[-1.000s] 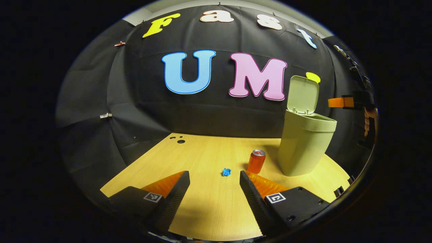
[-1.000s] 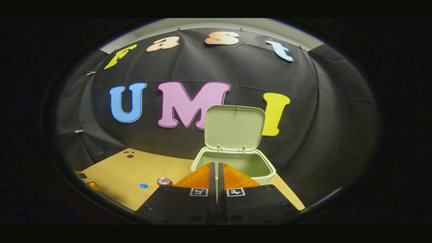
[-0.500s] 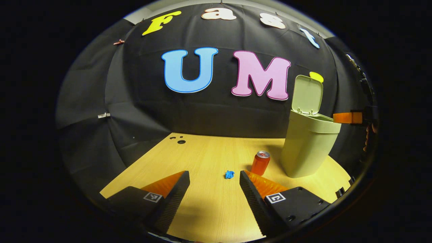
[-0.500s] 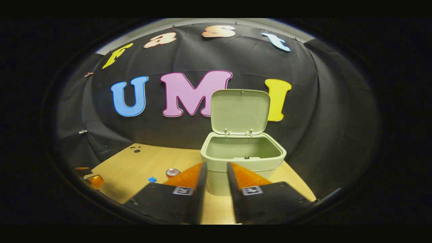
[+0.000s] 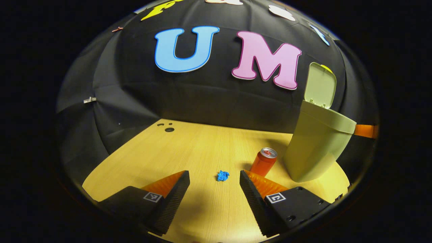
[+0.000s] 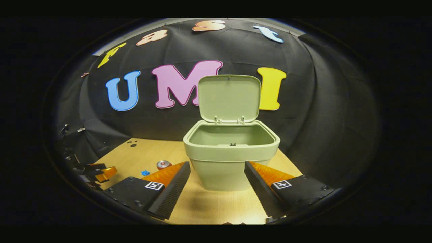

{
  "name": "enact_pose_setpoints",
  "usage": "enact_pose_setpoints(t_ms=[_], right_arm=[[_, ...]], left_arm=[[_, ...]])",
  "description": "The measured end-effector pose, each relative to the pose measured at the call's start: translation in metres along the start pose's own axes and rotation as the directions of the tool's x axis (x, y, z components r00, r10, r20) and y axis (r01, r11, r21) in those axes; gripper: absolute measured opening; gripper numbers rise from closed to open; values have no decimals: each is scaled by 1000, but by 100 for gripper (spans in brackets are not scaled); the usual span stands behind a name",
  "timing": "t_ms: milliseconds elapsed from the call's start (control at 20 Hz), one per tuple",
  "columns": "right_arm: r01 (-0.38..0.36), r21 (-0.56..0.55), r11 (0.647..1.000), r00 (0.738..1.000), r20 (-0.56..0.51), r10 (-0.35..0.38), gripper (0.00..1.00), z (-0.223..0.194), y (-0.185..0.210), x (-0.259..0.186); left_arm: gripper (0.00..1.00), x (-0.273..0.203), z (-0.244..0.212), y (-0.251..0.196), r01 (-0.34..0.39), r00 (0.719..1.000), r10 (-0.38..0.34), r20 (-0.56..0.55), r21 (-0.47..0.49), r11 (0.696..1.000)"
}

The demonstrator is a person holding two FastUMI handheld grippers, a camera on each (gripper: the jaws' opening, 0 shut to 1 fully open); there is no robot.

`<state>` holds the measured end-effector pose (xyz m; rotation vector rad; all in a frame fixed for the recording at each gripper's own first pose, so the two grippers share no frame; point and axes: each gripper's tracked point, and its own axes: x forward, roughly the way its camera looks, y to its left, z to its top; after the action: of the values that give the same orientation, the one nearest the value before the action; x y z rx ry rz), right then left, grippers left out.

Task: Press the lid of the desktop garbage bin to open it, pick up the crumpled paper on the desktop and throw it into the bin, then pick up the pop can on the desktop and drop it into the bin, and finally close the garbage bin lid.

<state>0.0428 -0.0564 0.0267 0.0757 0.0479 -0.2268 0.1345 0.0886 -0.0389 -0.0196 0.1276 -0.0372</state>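
Green bin (image 6: 222, 168) stands open, lid (image 6: 229, 98) upright; red can (image 5: 264, 162) beside blue paper (image 5: 222, 176).

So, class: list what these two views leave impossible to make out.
- Bin floor: right gripper view, hidden by its front wall.
- Can body: right gripper view, behind the right tool's finger.
- Paper: both views, too small to show its folds.
- Can label: left gripper view, too small.

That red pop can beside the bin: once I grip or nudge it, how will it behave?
The pop can stands upright and tall for its base, so a sideways nudge would probably tip it, and on its round side it would likely roll across the table. Its smooth metal wall may slip or dent under a hard squeeze. Whether it is full cannot be told.
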Motion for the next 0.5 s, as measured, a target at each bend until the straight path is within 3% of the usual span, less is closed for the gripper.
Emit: enact_pose_setpoints(t_ms=[100, 200, 500], right_arm=[[1, 2, 1000, 999, -35, -1, 100, -12, -5, 1], [0, 8, 1000, 998, -64, 1, 100, -24, -8, 2], [-32, -7, 999, 989, -142, 31, 100, -51, -3, 0]], left_arm=[[92, 24, -9, -4, 19, 999, -19, -37, 7, 1000], [96, 48, -19, -7, 35, 997, -33, -76, 26, 999], [96, 111, -52, -18, 57, 981, -43, -189, 72, 996]])
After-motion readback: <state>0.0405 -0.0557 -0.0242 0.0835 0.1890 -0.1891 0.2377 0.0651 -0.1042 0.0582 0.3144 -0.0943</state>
